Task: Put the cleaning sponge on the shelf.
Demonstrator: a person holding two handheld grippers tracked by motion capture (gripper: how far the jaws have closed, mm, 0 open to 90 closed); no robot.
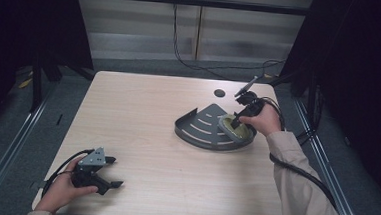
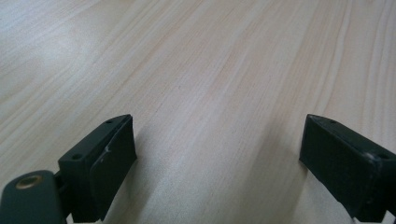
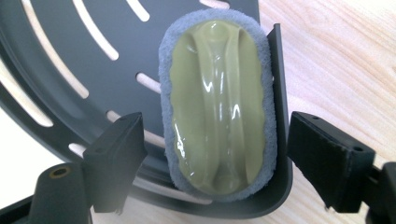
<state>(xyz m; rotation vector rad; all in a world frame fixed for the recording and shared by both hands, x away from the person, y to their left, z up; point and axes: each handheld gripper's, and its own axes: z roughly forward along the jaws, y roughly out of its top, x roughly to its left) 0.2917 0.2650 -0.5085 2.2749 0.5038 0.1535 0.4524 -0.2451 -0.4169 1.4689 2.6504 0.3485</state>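
Note:
A dark grey quarter-round tray with curved slots lies right of the table's centre. In its right corner rests a scrubber with a grey pad and a glossy olive-green grip, lying against the tray's wall. My right gripper hangs open just above it: one jaw is over the tray floor, the other outside the wall over the table, neither touching the scrubber. At the front left, my left gripper rests open on bare wood with nothing between its jaws.
A small round hole sits in the tabletop behind the tray. Black cables run across the floor past the far edge. Dark frame posts stand on both sides. Bare pale wood spans the table's left and middle.

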